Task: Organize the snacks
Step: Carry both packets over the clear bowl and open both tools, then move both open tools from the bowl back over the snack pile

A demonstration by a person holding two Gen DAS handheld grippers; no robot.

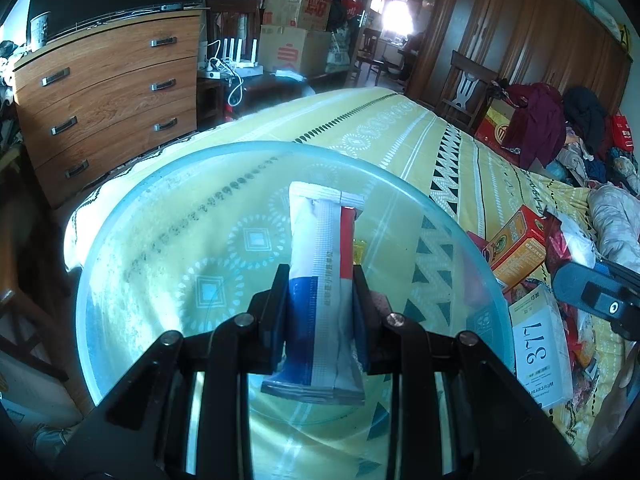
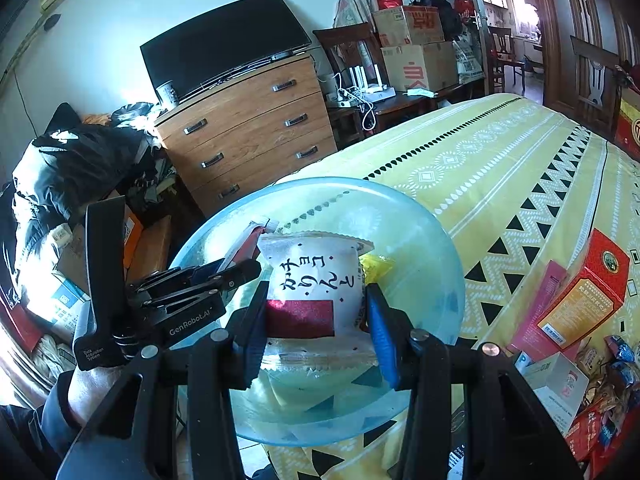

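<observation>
A clear blue glass bowl [image 1: 160, 208] sits on the yellow patterned bedspread, near the bed's corner; it also shows in the right wrist view [image 2: 420, 240]. My left gripper [image 1: 320, 280] is shut on a white, blue and red snack bar packet [image 1: 316, 240] and holds it over the bowl. My right gripper [image 2: 316, 300] is shut on a white pouch snack with a red label [image 2: 316, 276], also over the bowl. The left gripper [image 2: 224, 272] shows at the bowl's left rim in the right wrist view. A small yellow packet [image 2: 376, 266] lies in the bowl.
More snacks lie on the bed to the right: an orange box [image 2: 584, 292], a pink box [image 2: 536, 312], a white box [image 1: 540, 352] and several small packets [image 2: 608, 400]. A wooden dresser [image 2: 248, 132] with a TV stands beyond the bed corner.
</observation>
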